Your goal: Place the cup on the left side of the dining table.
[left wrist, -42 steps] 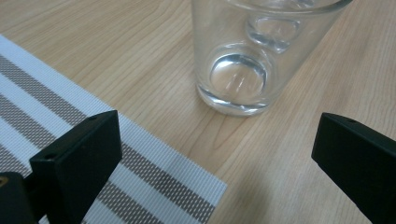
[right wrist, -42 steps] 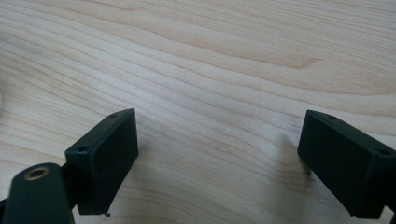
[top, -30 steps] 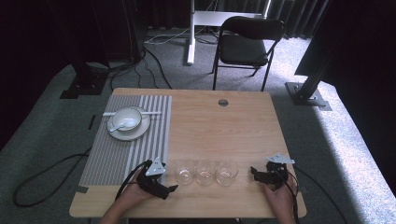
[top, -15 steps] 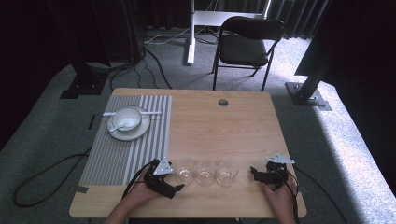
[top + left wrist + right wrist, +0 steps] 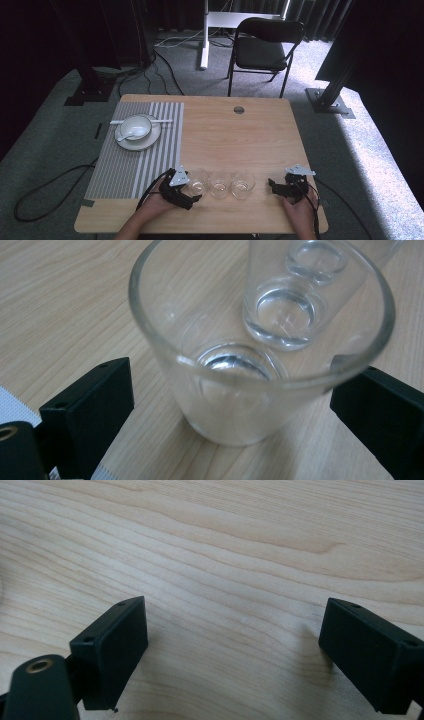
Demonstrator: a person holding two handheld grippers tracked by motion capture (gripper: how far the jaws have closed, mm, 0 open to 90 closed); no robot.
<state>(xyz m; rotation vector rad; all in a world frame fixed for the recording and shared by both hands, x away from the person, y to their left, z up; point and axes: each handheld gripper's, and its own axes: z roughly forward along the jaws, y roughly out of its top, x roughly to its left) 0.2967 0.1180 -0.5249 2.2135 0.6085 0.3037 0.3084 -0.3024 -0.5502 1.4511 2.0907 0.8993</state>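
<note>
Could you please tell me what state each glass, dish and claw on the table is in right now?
Left glass: upright, empty, between the left claw's jaws, which have just been closing; a gap shows on the left side.
Middle glass: upright, empty.
Right glass: upright, empty.
Bowl: upright on its plate, spoon inside.
Left claw: open around the left glass.
Right claw: open, nothing between its jaws.

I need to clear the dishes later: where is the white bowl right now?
In the high view, the white bowl sits on a plate at the far end of the striped placemat, on the table's left side, well beyond the three glasses.
</note>
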